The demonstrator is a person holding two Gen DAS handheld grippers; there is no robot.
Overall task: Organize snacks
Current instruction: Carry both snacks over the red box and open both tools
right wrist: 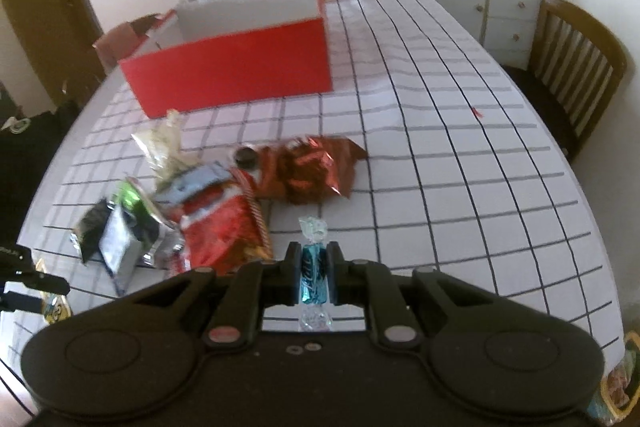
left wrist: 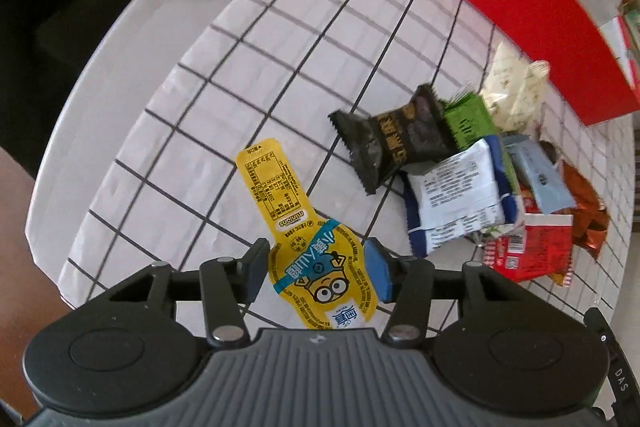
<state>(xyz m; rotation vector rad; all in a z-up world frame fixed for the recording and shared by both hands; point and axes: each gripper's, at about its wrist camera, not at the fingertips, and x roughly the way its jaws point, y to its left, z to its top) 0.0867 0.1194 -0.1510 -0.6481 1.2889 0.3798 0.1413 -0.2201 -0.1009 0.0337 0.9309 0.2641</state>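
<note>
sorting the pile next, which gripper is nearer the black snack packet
Left. The left gripper, clamping a yellow minion packet, sits just short of the black snack packet. The right gripper, holding a teal candy, is across the pile from it.

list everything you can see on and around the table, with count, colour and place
box: one, red outside, white inside, open, far side of table
yellow snack packet: one, yellow with cartoon face, between left tool's pads
wrapped candy: one, teal with clear twisted ends, clamped in right tool
black packet: one, black with gold print, left edge of pile
white and blue packet: one, in pile
green packet: one, in pile
red packet: one, near edge of pile
foil bag: one, red-brown, right of pile
tablecloth: one, white with dark grid
chair: one, wooden, right of table
cabinet: one, white, cluttered top
left tool: black, shut on packet
right tool: black, shut on candy
</note>
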